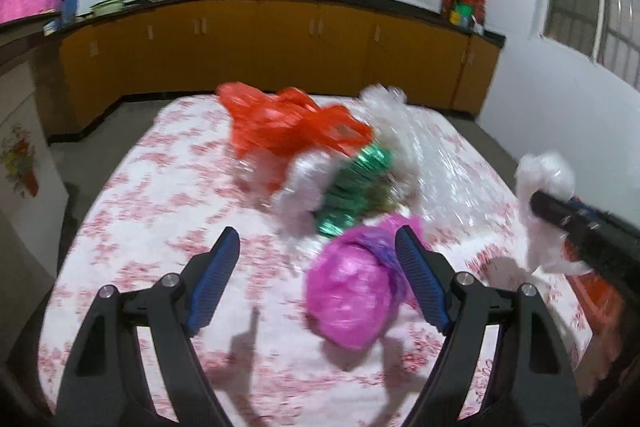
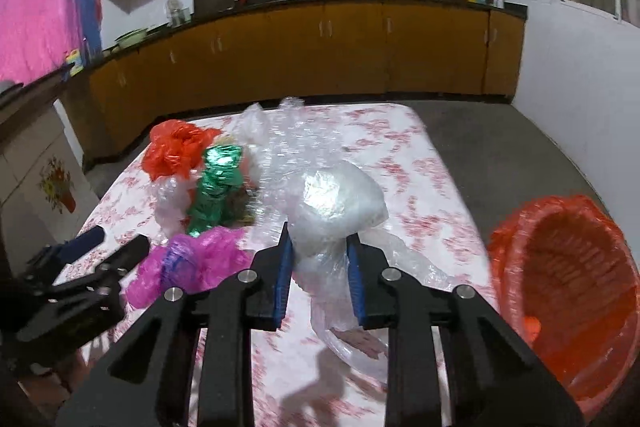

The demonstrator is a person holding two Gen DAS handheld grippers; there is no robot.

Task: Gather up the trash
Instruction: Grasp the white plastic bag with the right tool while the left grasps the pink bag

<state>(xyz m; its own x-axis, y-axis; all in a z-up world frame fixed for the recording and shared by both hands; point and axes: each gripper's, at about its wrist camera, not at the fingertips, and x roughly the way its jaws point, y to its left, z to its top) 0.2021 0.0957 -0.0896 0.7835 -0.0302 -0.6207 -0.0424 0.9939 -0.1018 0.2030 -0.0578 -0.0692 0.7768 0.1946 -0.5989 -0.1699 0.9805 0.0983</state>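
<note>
Trash lies heaped on a table with a red-flowered cloth (image 1: pixel 160 227): an orange plastic bag (image 1: pixel 280 123), green foil wrappers (image 1: pixel 352 183), clear wrap (image 1: pixel 404 123) and a crumpled pink bag (image 1: pixel 348 299). My left gripper (image 1: pixel 316 233) is open above the cloth, and the pink bag sits between its fingers, close to the right one, unpressed. My right gripper (image 2: pixel 319 233) is shut on a clear plastic bag (image 2: pixel 340 195), lifted off the cloth with its tail hanging below. The left wrist view shows that bag (image 1: pixel 544 179) at the right edge.
An orange-lined bin (image 2: pixel 560 291) stands off the table's right side, its mouth toward me. Orange kitchen cabinets (image 2: pixel 320 55) with a dark counter and pots run along the far wall. Grey floor (image 2: pixel 500 147) lies between them and the table.
</note>
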